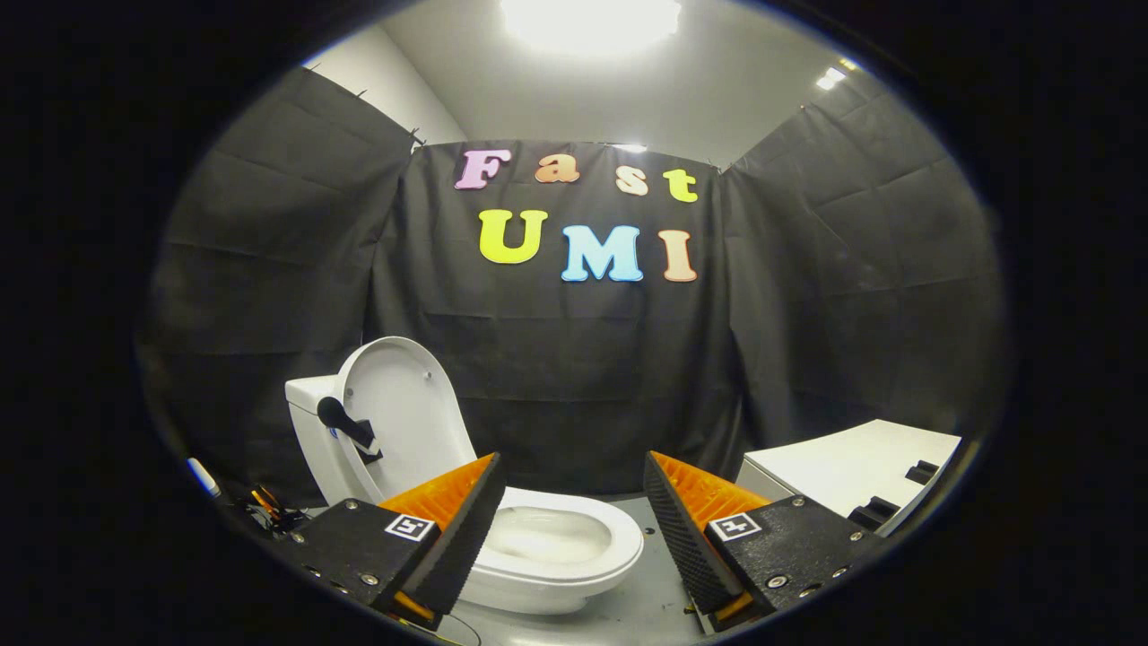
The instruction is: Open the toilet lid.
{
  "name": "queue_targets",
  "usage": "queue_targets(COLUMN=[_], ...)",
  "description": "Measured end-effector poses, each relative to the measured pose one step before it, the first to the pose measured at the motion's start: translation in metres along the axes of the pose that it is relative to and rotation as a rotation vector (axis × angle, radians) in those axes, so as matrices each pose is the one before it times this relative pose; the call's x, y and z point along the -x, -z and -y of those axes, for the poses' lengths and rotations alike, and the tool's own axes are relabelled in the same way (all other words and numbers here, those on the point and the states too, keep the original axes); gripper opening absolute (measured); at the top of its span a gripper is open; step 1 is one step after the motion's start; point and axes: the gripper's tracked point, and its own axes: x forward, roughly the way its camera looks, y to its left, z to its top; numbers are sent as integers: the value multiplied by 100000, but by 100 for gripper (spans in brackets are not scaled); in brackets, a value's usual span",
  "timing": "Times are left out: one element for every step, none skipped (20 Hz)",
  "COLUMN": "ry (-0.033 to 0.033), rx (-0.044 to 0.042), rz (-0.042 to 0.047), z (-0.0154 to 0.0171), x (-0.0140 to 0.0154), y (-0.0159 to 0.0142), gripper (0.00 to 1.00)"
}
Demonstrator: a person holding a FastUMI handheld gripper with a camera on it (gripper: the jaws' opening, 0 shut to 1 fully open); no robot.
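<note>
We are holding the tongs (569, 525) spread wide apart, gripping nothing, their two fingers (466, 529) hanging above the floor with a broad gap between them. Just ahead of them, and partly behind the left finger, we are seeing the white ceramic toilet (556, 556); its oval bowl is sitting open, pale and glossy inside, and we cannot tell what it is holding. The white oval toilet lid (404, 413) is standing raised, leaning back against the white tank (309, 395), with a black handle-like fitting (345, 423) in front of it. To the right, beyond the right finger, a white flat-topped cabinet (852, 467) is carrying small black blocks (919, 471). Black cloth (574, 377) is walling the booth behind.
</note>
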Motion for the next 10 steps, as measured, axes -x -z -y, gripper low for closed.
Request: queue_targets(ry=[389,382,151,666,234,-210,-557,-573,-619,-587], rx=[-416,-500,-586,-826,-849,-422,261,838,997,849], rz=[335,604,466,-156,-314,381,291,167,468,776], z=[125,235,59,167,189,-183,-161,-254,-52,-145], x=[70,121,178,130,49,203,13,149,101,141], y=[-30,-185,-174,-121,146,-262,-201,-220,-169,-338], gripper=[95,95,95,95,95,95,95,95,95,95])
